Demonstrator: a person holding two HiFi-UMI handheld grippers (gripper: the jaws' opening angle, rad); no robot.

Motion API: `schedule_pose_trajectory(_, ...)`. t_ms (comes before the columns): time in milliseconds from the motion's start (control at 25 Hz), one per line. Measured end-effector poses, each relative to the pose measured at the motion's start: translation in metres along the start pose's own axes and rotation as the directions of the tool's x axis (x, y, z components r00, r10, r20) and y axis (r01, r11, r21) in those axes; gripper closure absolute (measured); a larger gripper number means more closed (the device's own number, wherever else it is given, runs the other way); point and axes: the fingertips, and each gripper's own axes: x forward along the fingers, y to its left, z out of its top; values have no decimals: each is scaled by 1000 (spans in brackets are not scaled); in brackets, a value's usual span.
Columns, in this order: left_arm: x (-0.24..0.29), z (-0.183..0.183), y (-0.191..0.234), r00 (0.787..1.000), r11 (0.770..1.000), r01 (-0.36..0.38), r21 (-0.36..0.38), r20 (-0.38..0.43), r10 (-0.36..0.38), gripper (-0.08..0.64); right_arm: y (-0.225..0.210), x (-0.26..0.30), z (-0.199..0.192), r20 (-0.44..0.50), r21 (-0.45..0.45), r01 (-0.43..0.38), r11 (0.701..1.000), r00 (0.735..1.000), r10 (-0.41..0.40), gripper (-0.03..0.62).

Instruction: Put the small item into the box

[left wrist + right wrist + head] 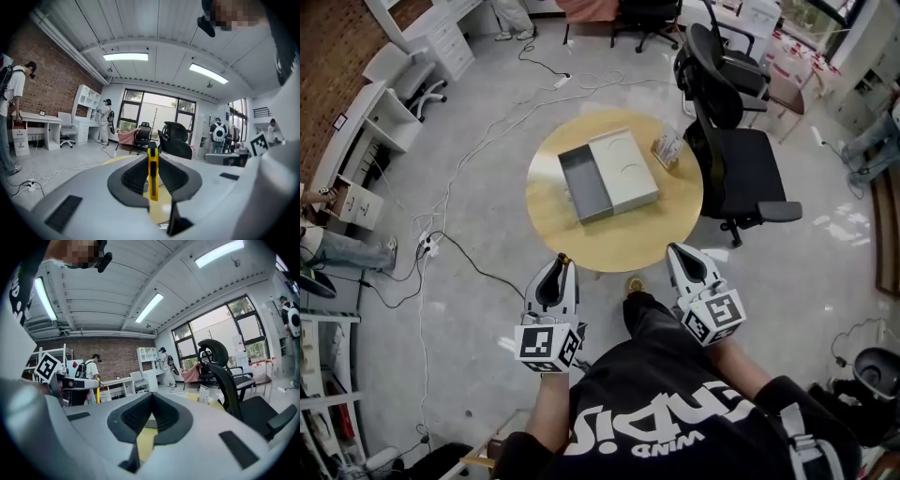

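Observation:
My left gripper (563,262) (152,161) is shut on a yellow utility knife (153,173) that stands upright between its jaws; its tip (563,256) pokes out just short of the round wooden table (619,244). My right gripper (677,253) (151,401) is shut with nothing between its jaws, at the table's near edge. An open grey box (584,186) lies on the table with its white lid (623,169) beside it on the right. Both grippers are held level in front of the person, short of the box.
A small card stand (667,148) sits at the table's right rim. Black office chairs (741,173) stand right of the table. Cables (441,234) trail over the floor at left. White desks (384,112) line the brick wall, where people stand.

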Motion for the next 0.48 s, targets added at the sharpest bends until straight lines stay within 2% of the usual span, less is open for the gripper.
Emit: schedule_pose_trajectory(480,110,34,40,995,995,-101,-21,15,101,489,-63,114,42,-12,-11,-116,993,993,116,592)
